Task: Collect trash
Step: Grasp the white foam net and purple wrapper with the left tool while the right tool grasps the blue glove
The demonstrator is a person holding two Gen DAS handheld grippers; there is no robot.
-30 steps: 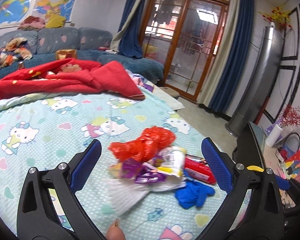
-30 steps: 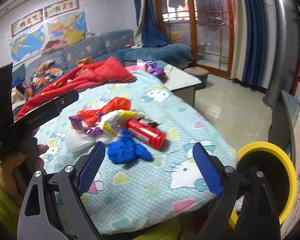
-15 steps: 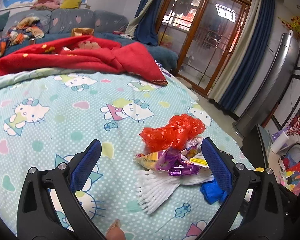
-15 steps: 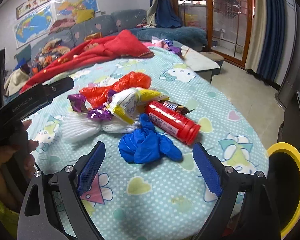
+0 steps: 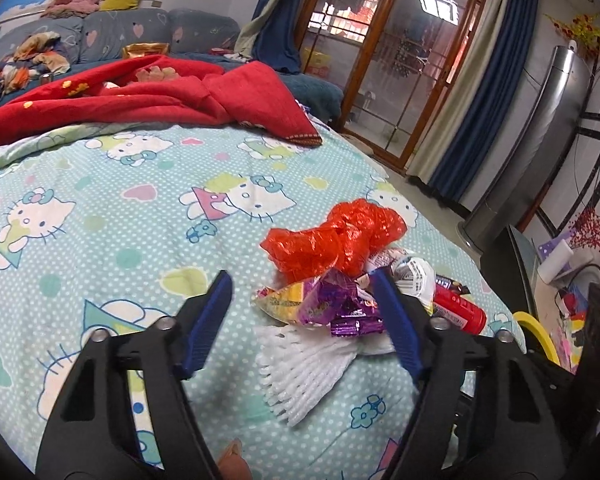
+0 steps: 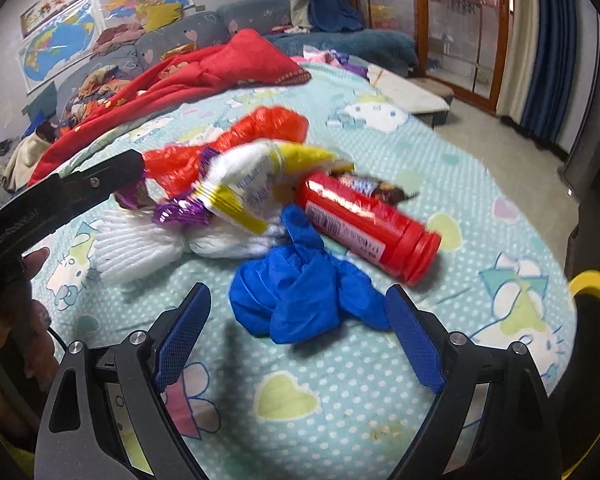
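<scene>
Both grippers gape wide and hold nothing — the left gripper (image 5: pixel 302 320) frames the purple candy wrappers (image 5: pixel 332 304) at centre frame, the right gripper (image 6: pixel 300 336) brackets the crumpled blue glove (image 6: pixel 296 296) at lower centre — likely spread to straddle the trash heaped on the bedsheet (image 6: pixel 340 400).
</scene>
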